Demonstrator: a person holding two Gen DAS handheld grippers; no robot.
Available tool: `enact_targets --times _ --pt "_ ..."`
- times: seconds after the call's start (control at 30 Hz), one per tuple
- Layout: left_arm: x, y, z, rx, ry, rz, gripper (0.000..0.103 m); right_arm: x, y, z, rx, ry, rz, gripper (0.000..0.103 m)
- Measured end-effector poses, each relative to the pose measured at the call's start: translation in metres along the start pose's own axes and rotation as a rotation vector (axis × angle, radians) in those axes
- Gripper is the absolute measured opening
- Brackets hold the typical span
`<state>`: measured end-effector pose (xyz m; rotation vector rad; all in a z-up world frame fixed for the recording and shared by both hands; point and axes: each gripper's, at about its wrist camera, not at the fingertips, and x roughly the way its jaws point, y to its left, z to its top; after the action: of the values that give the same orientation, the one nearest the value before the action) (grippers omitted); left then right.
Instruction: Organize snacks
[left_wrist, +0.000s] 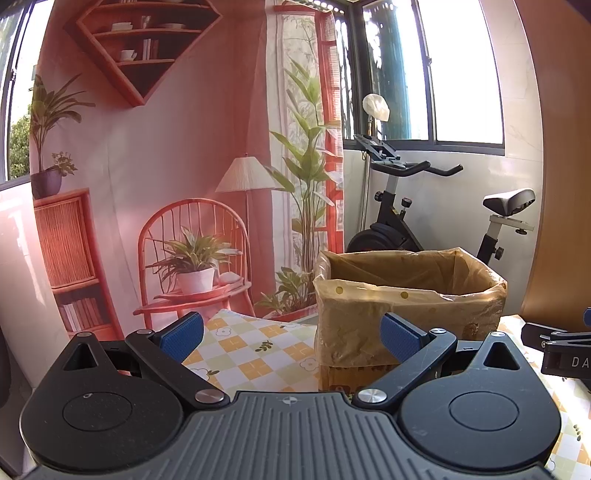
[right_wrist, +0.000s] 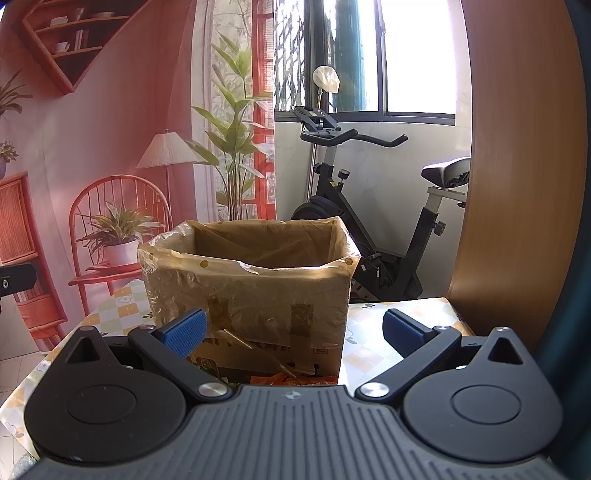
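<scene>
A cardboard box lined with clear plastic stands open on a checked tablecloth; it also shows in the right wrist view. My left gripper is open and empty, to the left of the box and short of it. My right gripper is open and empty, facing the box's front. An orange snack packet lies at the box's foot, mostly hidden behind the gripper body. The right gripper's black body shows at the right edge of the left wrist view.
A printed room backdrop hangs behind the table. An exercise bike stands by the window past the table's far edge. A wooden panel rises at the right. The cloth runs to the right of the box.
</scene>
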<state>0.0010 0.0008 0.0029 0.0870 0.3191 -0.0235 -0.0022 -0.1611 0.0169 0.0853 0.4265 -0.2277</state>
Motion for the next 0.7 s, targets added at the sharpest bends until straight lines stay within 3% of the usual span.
enact_targets --times 0.7 --pt "-0.0019 -0.0032 -0.0026 0.020 -0.005 -0.007 0.103 -0.0005 0.0034 0.0029 -0.002 -0.009 0.005 0.103"
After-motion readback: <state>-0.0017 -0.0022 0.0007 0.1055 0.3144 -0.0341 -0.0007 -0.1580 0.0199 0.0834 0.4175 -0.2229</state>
